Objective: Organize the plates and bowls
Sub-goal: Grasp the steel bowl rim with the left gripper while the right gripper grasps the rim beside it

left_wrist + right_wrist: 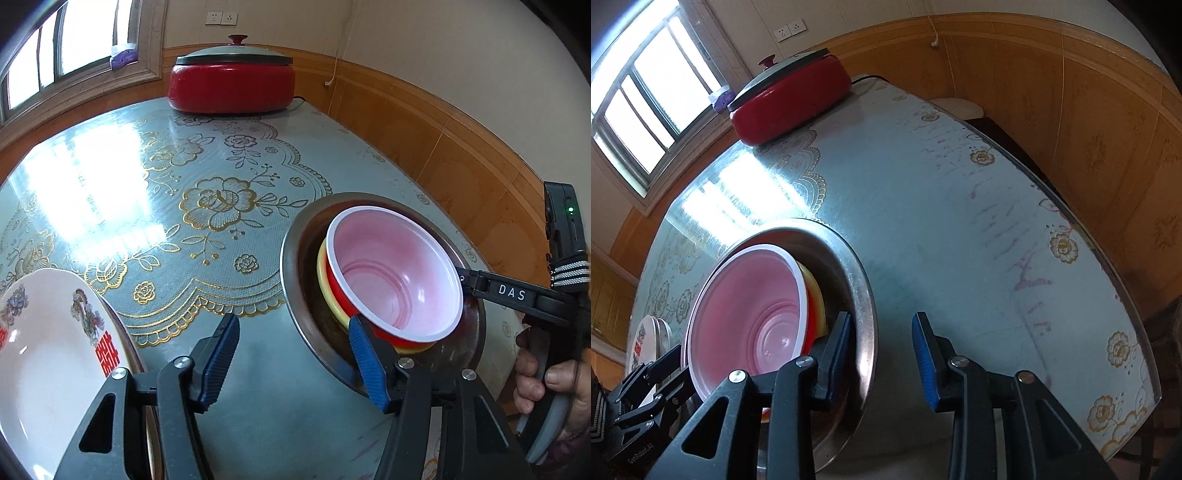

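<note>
A red plastic bowl with a white rim and pink inside [402, 280] sits in a yellow bowl [325, 280], both inside a wide steel basin [295, 266]. My left gripper [291, 350] is open, its right finger at the red bowl's near rim. My right gripper [882, 354] is open, straddling the basin's right rim [866, 332], its left finger beside the yellow bowl [816, 299]. The red bowl [750, 317] fills the basin. A white decorated plate [48, 350] lies on another plate at the near left, also in the right wrist view [639, 343].
A red electric pot with a grey lid [232, 81] stands at the table's far end by the window. The floral tablecloth [207, 192] covers the table. The table's right edge [1108, 266] runs along the wood-panelled wall. The right gripper's body [524, 295] reaches in from the right.
</note>
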The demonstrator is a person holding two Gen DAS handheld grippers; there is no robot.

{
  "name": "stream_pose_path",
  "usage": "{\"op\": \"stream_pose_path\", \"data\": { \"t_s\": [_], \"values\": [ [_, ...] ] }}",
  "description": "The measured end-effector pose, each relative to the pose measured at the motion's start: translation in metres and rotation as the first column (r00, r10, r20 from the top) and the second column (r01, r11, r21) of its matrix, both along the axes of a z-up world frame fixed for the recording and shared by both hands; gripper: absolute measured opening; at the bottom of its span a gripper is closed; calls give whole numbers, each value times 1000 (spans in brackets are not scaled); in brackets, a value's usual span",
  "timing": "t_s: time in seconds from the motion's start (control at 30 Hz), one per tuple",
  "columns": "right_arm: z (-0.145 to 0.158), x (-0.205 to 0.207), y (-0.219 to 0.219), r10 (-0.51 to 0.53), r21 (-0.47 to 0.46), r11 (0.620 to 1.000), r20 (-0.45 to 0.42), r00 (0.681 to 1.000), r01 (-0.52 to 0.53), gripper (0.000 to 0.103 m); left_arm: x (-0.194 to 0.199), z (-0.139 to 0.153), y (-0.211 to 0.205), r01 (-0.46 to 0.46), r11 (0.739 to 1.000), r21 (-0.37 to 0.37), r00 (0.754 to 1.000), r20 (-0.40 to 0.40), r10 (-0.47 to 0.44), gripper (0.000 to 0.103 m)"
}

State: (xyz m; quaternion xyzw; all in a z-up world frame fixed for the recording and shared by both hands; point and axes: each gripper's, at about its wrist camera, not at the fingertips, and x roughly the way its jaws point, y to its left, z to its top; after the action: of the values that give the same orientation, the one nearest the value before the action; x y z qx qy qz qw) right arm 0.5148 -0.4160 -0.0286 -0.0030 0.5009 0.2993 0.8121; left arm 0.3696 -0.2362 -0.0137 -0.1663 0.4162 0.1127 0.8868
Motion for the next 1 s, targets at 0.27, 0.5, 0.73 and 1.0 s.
{"op": "stream_pose_path", "data": {
  "t_s": [0.27, 0.5, 0.73, 1.0],
  "values": [
    [-3, -10, 0, 31, -17, 999, 18, 999, -31, 38, -14, -3, 3, -9, 998, -55, 999, 37, 12, 93],
    [-11, -14, 6, 55, -61, 997, 26, 998, -53, 40, -5, -4, -7, 30, 998, -48, 1000, 9, -30, 94],
    [-10, -10, 4, 69, -59, 996, 23, 997, -67, 44, 1, -6, -6, -2, 1000, -31, 1000, -21, 2, 94],
    [6, -11, 4, 101, -122, 989, 126, 987, -86, 48, 1, -5, 8, -67, 996, -58, 997, -49, 64, 72]
  ]
}}
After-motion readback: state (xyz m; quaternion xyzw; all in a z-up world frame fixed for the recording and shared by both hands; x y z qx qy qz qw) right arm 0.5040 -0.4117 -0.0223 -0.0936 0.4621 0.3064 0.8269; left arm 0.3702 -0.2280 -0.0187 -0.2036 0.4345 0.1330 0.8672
